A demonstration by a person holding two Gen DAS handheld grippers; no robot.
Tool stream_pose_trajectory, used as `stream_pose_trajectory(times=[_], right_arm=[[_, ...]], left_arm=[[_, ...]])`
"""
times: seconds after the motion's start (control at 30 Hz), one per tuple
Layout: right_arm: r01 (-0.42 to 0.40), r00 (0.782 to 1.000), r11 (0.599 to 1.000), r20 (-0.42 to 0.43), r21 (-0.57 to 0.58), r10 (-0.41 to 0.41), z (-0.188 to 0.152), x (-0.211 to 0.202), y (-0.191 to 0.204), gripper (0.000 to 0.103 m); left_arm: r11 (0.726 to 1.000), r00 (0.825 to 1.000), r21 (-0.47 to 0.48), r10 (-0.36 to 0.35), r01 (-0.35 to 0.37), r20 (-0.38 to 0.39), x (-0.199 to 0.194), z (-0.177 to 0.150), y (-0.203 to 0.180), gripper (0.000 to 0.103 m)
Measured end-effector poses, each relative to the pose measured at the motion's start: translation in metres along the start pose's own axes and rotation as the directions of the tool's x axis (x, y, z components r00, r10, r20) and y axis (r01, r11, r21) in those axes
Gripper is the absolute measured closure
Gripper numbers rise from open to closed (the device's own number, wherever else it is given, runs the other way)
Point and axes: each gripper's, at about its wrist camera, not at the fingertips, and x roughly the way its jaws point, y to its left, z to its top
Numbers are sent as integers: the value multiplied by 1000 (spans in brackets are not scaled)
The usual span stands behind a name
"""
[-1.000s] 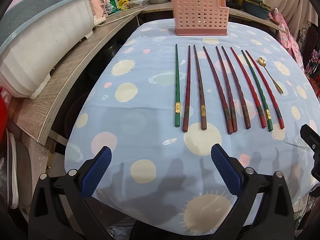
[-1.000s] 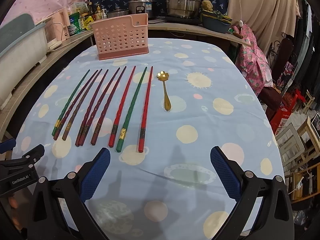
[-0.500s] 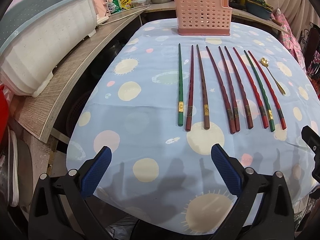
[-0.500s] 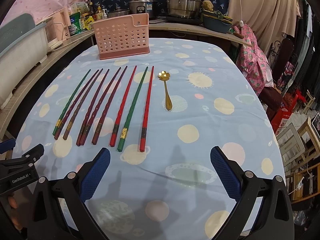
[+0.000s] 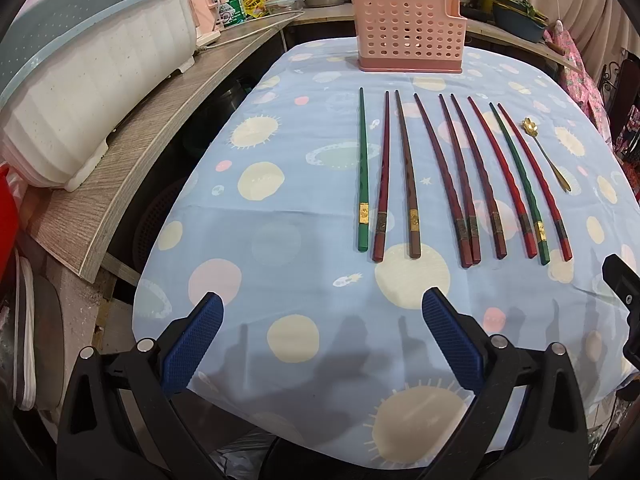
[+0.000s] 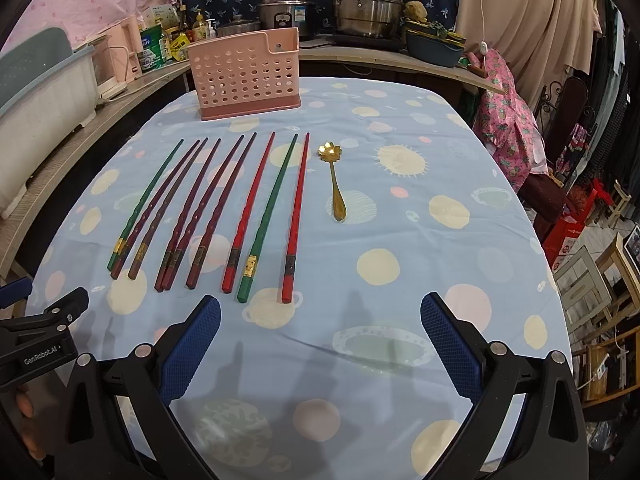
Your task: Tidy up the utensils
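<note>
9 chopsticks [image 6: 256, 210] lay in a row on the spotty tablecloth [image 6: 400, 320], gold spoon [image 6: 335, 178] just beside them at 3 o'clock, pink basket [image 6: 244, 76] up at 12. Left gripper [image 5: 320, 336] and right gripper [image 6: 320, 338] both gaped wide, holding nothing.

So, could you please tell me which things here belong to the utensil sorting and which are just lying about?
For the job:
- nine long lacquered chopsticks in green, red and dark brown
- small gold flower-bowled spoon
- pink perforated plastic utensil holder
- open left gripper and open right gripper

Lying about:
- white dish rack with blue rim
- steel stacked steamer pot
- bottles and jars on the counter
</note>
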Motion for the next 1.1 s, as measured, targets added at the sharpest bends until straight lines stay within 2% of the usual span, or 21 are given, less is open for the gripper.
stream_pose_trajectory(times=[1.1], right_arm=[[-4, 1000, 1000, 2, 1, 4, 0, -1, 2, 7]], left_arm=[[1000, 1000, -1, -2, 2, 3, 0, -1, 1, 8]])
